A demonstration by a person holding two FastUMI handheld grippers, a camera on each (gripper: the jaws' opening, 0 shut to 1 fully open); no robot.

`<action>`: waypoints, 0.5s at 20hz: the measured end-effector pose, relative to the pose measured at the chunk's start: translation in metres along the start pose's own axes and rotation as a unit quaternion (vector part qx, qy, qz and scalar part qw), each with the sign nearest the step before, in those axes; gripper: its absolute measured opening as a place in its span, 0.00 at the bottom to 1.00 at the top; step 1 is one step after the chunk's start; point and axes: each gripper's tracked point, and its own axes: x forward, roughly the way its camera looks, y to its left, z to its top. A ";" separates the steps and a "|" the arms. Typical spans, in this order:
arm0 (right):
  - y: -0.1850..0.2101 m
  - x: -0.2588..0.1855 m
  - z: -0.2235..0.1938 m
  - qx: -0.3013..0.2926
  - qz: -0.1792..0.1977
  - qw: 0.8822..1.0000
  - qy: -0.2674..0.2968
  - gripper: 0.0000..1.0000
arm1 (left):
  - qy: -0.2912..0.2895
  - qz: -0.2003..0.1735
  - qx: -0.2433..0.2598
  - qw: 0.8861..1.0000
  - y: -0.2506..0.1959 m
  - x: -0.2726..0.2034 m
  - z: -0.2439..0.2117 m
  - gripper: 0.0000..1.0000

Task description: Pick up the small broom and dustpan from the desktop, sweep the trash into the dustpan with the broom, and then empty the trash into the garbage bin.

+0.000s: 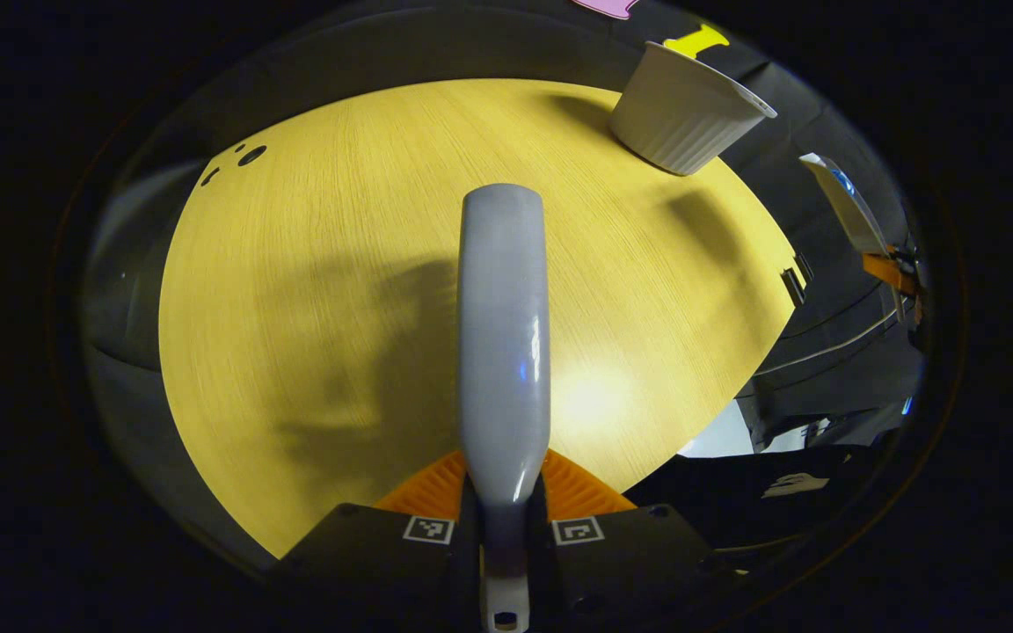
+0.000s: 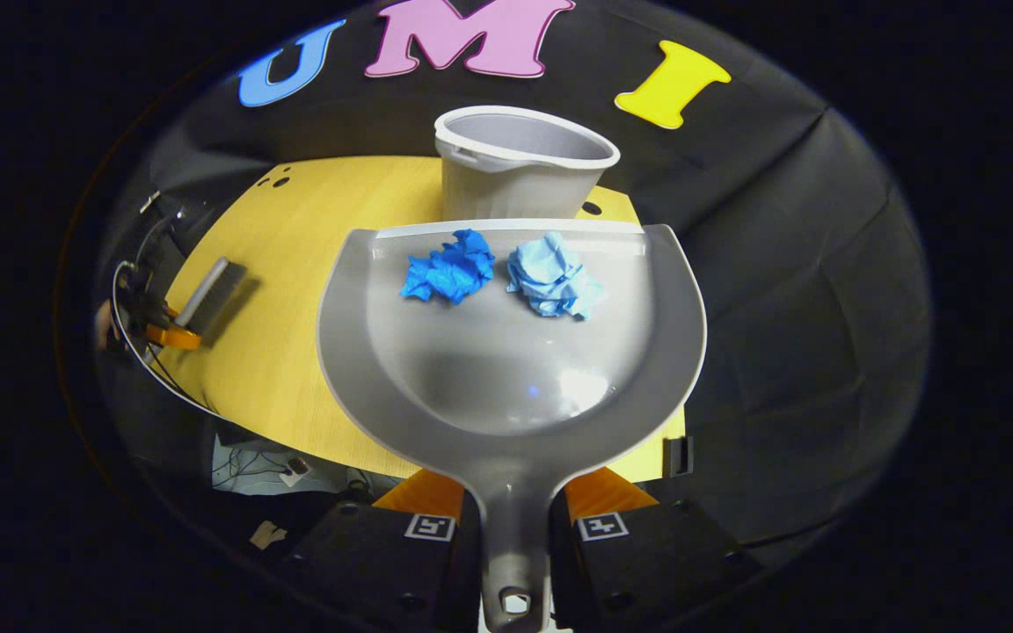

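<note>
Nearest to us in the right gripper view is the handle of the dustpan, clamped between the two fingers of the right gripper; the fingers stand narrow and press the handle from both sides. The pan runs straight ahead from this gripper, its long axis along the fingers, and its open front edge points away from us. Near that front edge lie the two pieces of trash: a dark blue paper ball and, just beside it, a light blue paper ball. Directly beyond the front edge stands the garbage bin on the bench, upright, with its mouth open to us. So the bin is straight ahead of the right gripper, on the same line as the pan, and we judge that the coming move is to carry the pan forward over the rim and tip the front edge down (the balls sit loose and may roll off too early).

In the left gripper view, the left gripper is closed on the broom, which extends straight ahead over the bench. From here the bin is far ahead and to the right, so the right gripper is the nearer one.
</note>
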 end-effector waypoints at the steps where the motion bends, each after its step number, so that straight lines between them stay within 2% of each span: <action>1: -0.010 -0.006 0.009 -0.005 -0.009 1.000 -0.005 0.35 | 0.002 0.002 0.002 1.000 0.000 0.002 -0.001 0.26; 3: -0.033 -0.013 0.032 -0.010 -0.029 0.999 -0.016 0.35 | 0.006 0.006 0.006 1.000 0.000 0.007 -0.005 0.23; 6: -0.072 -0.018 0.066 -0.010 -0.052 0.998 -0.018 0.35 | 0.012 -0.002 0.007 1.000 -0.004 0.016 -0.012 0.30; 7: -0.083 -0.015 0.077 -0.025 -0.065 0.997 -0.017 0.35 | 0.012 -0.002 0.007 1.000 -0.005 0.017 -0.013 0.27; 10: -0.108 -0.005 0.118 -0.062 -0.093 0.994 -0.016 0.36 | 0.009 -0.003 0.006 1.000 -0.005 0.020 -0.016 0.27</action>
